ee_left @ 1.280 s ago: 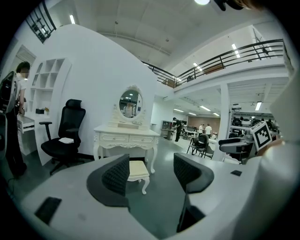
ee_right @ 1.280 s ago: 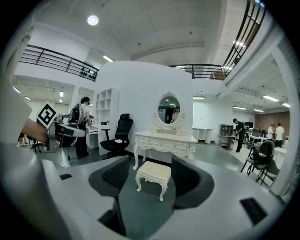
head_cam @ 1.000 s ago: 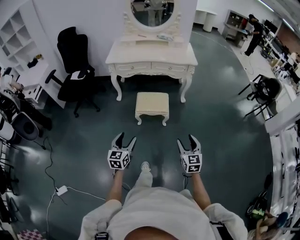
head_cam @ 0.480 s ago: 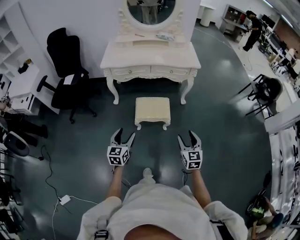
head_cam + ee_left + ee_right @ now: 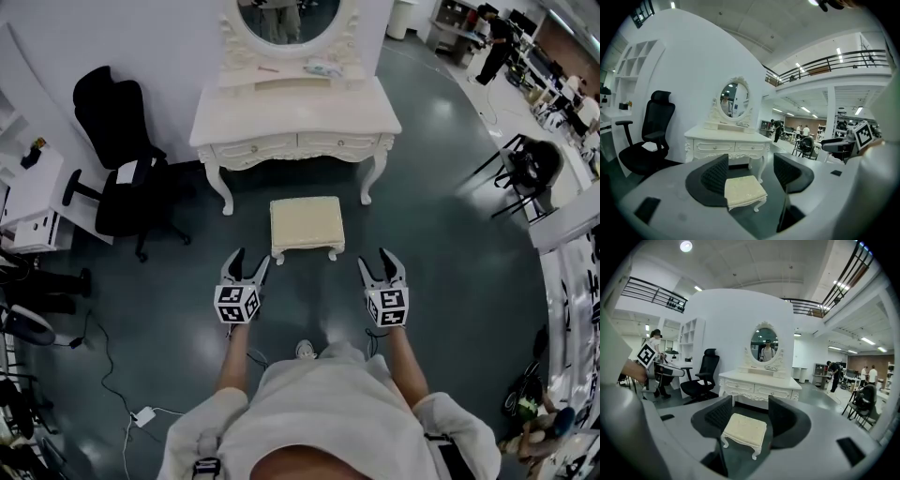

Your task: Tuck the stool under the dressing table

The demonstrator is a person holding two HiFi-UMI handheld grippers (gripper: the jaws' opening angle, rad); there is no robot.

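While left gripper (image 5: 249, 260) and right gripper (image 5: 377, 262) gape — stool (image 5: 306, 223) fronts dressing table (image 5: 295, 111).

open floor (image 5: 311, 286) to stool (image 5: 306, 223), office chair (image 5: 105, 117) left

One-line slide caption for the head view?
Left gripper and right gripper, both open, held short of the cream cushioned stool standing before the white carved dressing table, not tucked under.

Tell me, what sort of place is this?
Probably an open-plan lab or workshop, not a home: the dressing table and stool stand on a polished floor, beside an office chair, with a railed mezzanine overhead.
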